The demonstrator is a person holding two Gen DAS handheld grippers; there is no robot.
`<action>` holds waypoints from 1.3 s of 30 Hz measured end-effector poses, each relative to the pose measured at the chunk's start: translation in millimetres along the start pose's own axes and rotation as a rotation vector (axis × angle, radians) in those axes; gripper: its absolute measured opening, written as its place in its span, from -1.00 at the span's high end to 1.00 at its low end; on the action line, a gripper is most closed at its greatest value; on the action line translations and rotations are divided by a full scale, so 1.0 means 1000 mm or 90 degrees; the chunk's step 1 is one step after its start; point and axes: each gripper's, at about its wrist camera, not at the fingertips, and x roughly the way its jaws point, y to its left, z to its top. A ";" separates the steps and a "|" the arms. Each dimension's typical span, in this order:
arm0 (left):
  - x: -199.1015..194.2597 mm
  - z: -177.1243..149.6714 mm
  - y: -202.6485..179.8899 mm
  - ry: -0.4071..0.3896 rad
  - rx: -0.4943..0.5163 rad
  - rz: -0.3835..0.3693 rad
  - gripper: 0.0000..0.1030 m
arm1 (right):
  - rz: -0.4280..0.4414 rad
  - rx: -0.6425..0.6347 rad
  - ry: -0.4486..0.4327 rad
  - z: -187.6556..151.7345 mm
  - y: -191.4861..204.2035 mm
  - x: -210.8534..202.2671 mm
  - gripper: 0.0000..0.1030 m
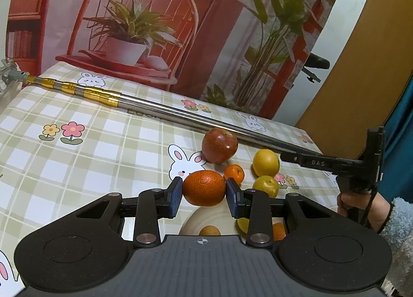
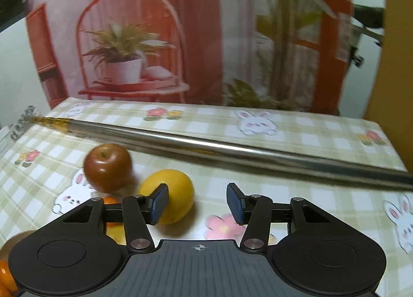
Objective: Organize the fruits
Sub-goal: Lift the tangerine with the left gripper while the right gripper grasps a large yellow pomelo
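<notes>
My left gripper (image 1: 204, 190) is shut on a large orange (image 1: 204, 188), held above a cream plate (image 1: 191, 222) that holds a small brownish fruit (image 1: 209, 230). Beyond it on the cloth lie a red apple (image 1: 219, 145), a small mandarin (image 1: 234, 173) and two yellow fruits (image 1: 265, 162) (image 1: 265, 185). My right gripper (image 2: 197, 203) is open and empty; a yellow fruit (image 2: 175, 194) sits just beyond its left finger (image 2: 158, 203), with the red apple (image 2: 108, 166) further left. The right view is blurred.
A long telescopic metal pole (image 1: 160, 111) lies diagonally across the checked bunny tablecloth (image 1: 77, 163), behind the fruit; it also shows in the right wrist view (image 2: 232, 150). The other hand-held gripper (image 1: 361, 168) is at the right. A printed backdrop stands behind the table.
</notes>
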 end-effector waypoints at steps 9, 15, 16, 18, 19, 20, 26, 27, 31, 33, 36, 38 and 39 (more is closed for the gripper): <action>0.000 0.000 -0.002 0.003 0.009 -0.003 0.26 | 0.041 -0.026 0.018 0.004 0.013 0.013 -0.03; 0.000 0.000 0.002 0.003 0.001 0.001 0.26 | 0.095 0.029 0.044 0.012 0.019 0.043 -0.09; -0.001 0.000 0.002 0.003 -0.001 0.001 0.26 | 0.099 0.029 0.051 0.012 0.021 0.046 -0.10; 0.000 0.000 0.002 0.003 -0.003 0.001 0.26 | 0.101 0.019 0.061 0.014 0.028 0.052 -0.08; 0.000 -0.001 0.002 0.004 -0.004 0.001 0.26 | 0.105 0.017 0.066 0.014 0.030 0.054 -0.09; 0.001 -0.001 0.002 0.006 -0.005 0.001 0.26 | 0.106 0.018 0.070 0.014 0.032 0.056 -0.08; 0.003 -0.001 0.001 0.011 -0.002 0.000 0.26 | 0.114 0.042 0.071 0.012 0.030 0.058 -0.07; 0.003 -0.001 0.001 0.012 -0.001 -0.001 0.26 | 0.115 0.045 0.070 0.011 0.029 0.057 -0.06; 0.004 -0.002 -0.002 0.016 0.008 -0.003 0.26 | 0.105 0.052 0.062 0.006 0.027 0.049 -0.06; 0.004 -0.001 -0.003 0.019 0.013 -0.005 0.26 | 0.099 0.058 0.049 0.002 0.025 0.040 -0.06; 0.006 -0.001 -0.005 0.023 0.018 -0.008 0.26 | 0.102 0.063 0.025 -0.002 0.021 0.023 -0.05; 0.007 -0.002 -0.006 0.026 0.022 -0.010 0.26 | 0.106 0.062 0.011 -0.004 0.020 0.011 -0.05; 0.008 -0.003 -0.007 0.029 0.025 -0.011 0.26 | 0.109 0.060 0.004 -0.005 0.019 0.004 -0.05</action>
